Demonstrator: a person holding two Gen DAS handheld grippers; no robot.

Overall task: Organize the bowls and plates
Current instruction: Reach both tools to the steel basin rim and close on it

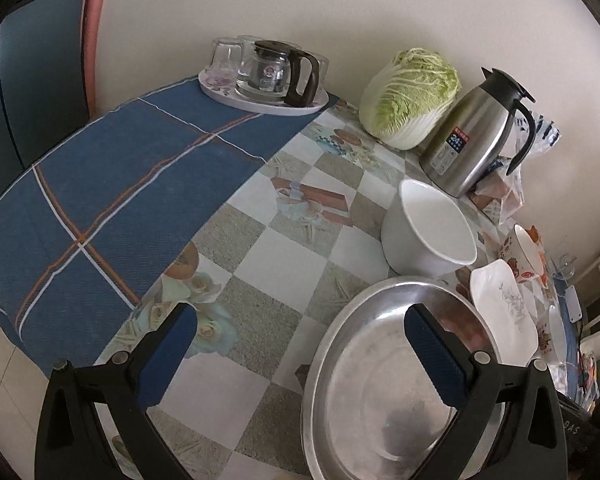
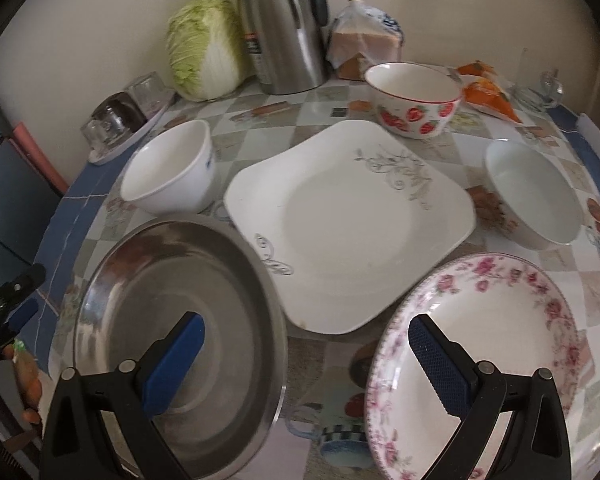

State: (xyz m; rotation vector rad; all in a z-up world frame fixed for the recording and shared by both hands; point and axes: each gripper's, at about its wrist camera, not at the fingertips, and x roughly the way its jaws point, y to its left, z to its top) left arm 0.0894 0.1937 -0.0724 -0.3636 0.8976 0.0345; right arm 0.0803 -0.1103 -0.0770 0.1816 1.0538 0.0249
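Note:
A round steel plate [image 2: 140,280] lies at the table's front left; it also shows in the left wrist view [image 1: 364,380]. Beside it lie a white square plate [image 2: 348,224] and a pink-flowered plate [image 2: 512,320]. A white bowl [image 2: 168,168] stands behind the steel plate, a strawberry bowl [image 2: 416,100] at the back, a small white bowl [image 2: 536,196] at the right. My left gripper [image 1: 300,344] is open above the steel plate's left rim, empty. My right gripper [image 2: 308,356] is open and empty, between the steel and flowered plates.
A cabbage [image 2: 206,48], a steel thermos jug [image 2: 284,24] and bagged bread [image 2: 364,40] stand along the back wall. A tray with a glass pot and glasses [image 1: 260,76] sits at the far left on blue cloth [image 1: 100,184]. Orange packets [image 2: 488,88] lie back right.

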